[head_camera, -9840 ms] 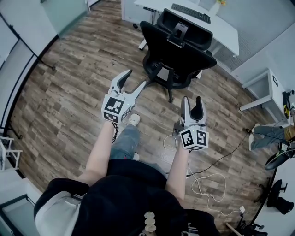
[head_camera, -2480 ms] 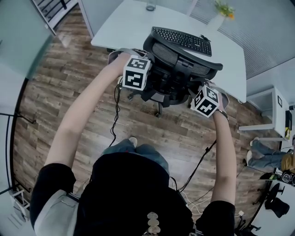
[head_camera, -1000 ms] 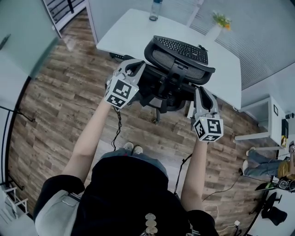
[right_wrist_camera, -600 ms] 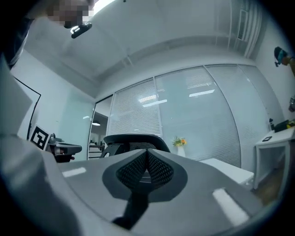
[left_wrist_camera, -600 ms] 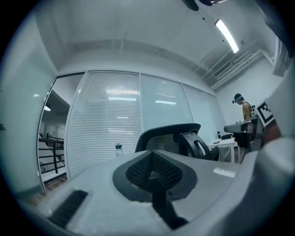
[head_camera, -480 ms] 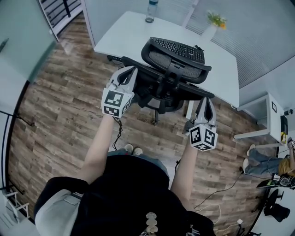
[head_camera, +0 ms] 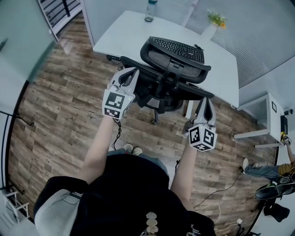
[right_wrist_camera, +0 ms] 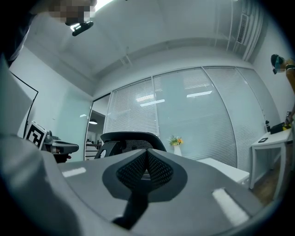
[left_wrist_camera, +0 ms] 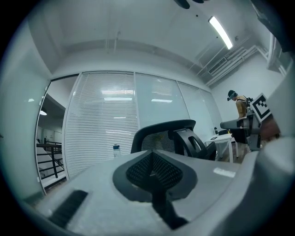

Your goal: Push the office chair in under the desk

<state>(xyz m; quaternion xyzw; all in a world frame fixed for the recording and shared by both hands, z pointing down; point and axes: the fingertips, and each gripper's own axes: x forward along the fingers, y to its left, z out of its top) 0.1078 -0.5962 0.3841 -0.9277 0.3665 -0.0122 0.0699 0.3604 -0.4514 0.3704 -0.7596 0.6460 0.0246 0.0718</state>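
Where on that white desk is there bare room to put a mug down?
On the desk, the left part between bottle and keyboard is bare; so is the right end, past the keyboard. The middle front is crowded by the office chair.

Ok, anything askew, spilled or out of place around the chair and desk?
Nothing stands out: the office chair sits upright at the desk, and the keyboard, bottle and plant on it look in order.

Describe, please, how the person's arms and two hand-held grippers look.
The left hand-held gripper and right hand-held gripper are light grey, with tapering jaws padded in black; each carries a white cube with black square markers. A black cable hangs from the left one. The short-sleeved top is mainly black.
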